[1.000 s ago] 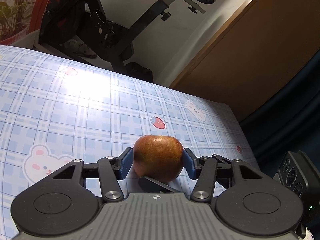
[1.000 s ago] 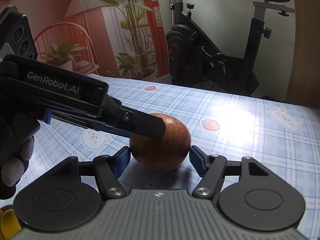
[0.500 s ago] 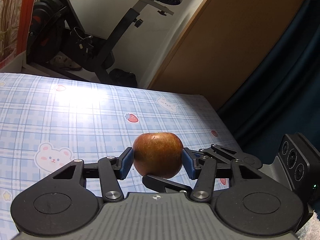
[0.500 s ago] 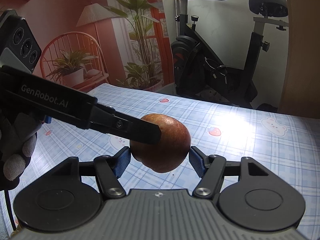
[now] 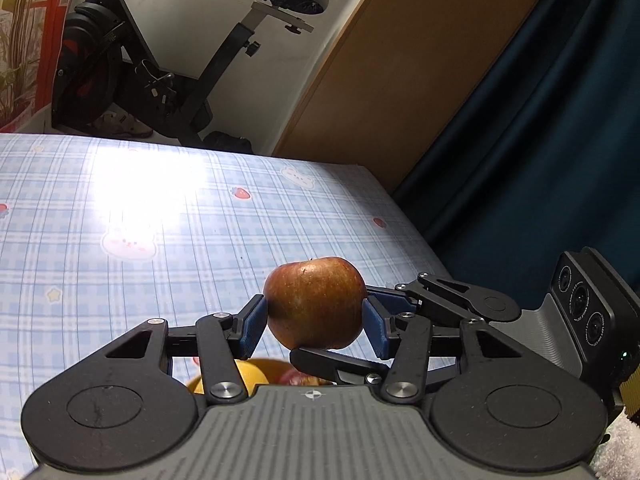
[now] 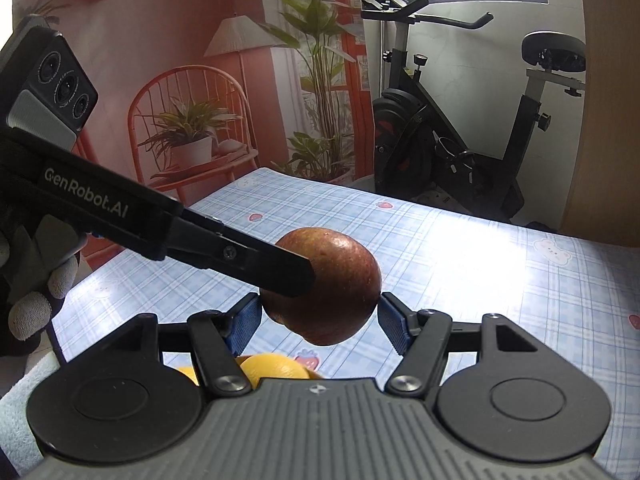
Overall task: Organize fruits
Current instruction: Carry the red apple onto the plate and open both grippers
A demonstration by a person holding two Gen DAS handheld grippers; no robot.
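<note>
One red-brown apple (image 5: pixel 314 300) hangs in the air above the blue checked tablecloth (image 5: pixel 140 240). Both grippers grip it. In the left wrist view my left gripper (image 5: pixel 314 330) has its blue pads pressed on the apple's two sides, and the right gripper's black fingers (image 5: pixel 340 364) reach in from the right. In the right wrist view the same apple (image 6: pixel 344 280) sits between my right gripper's (image 6: pixel 320 320) pads, and one left-gripper finger (image 6: pixel 240 256) crosses its left side. Below the apple lie yellow fruits (image 6: pixel 276 366) (image 5: pixel 244 376) and a reddish fruit (image 5: pixel 304 378), mostly hidden.
A gloved hand (image 6: pixel 32 280) holds the left gripper. An exercise bike (image 6: pixel 460 140) stands beyond the table's far edge. A wooden door (image 5: pixel 420 80) and a dark curtain (image 5: pixel 540 160) are past the table's right edge (image 5: pixel 408 220). A plant on a red chair (image 6: pixel 192 144) is far left.
Both grippers have risen together with the apple, which stood on the cloth a second ago and now hangs above it. Yellow fruit has come into view underneath.
</note>
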